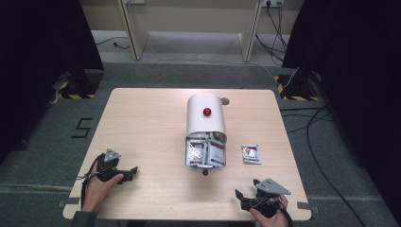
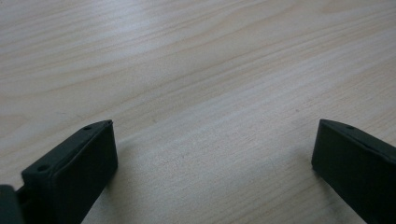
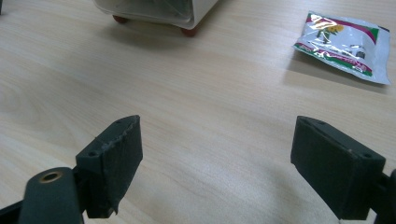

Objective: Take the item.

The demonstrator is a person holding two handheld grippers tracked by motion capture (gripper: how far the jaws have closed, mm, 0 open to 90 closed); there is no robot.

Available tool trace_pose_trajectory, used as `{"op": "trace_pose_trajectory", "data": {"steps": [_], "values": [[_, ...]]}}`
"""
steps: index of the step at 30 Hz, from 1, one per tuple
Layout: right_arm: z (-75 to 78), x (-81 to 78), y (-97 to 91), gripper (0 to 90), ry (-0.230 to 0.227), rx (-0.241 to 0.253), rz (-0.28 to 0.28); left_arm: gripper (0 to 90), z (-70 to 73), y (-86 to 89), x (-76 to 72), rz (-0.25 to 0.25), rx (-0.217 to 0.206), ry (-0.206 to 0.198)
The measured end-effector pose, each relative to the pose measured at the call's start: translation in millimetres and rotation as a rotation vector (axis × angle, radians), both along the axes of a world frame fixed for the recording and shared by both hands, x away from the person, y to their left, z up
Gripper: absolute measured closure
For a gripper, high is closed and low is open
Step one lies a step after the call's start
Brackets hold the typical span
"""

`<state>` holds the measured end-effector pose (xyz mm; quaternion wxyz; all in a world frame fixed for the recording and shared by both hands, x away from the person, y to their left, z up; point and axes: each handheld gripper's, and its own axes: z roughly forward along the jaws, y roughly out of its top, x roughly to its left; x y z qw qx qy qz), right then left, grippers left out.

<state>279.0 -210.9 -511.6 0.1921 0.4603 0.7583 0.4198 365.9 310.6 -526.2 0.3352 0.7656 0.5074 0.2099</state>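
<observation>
1. Your white container is cut off by the top edge of the right gripper view; you see just its lower rim and two red feet.
2. The print on the loose packet, upper right of that view, is too blurred to read, and in the high view too small.
3. In the high view the packets inside the container are partly hidden under its white cover.
4. Your right hand is cut by the bottom edge there.
</observation>
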Motion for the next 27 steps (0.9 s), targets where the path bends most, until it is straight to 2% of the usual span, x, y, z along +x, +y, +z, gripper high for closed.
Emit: {"op": "trace_pose_trajectory", "data": {"steps": [16,27], "values": [[-7.0,-10.7,-2.0,18.0,-0.018,0.014,-0.029,0.0,0.0,0.0,0.0,0.000,0.000,0.000],[-10.8,-17.3,-1.0,18.0,-0.041,-0.004,-0.048,0.0,0.0,0.0,0.0,0.000,0.000,0.000]]}}
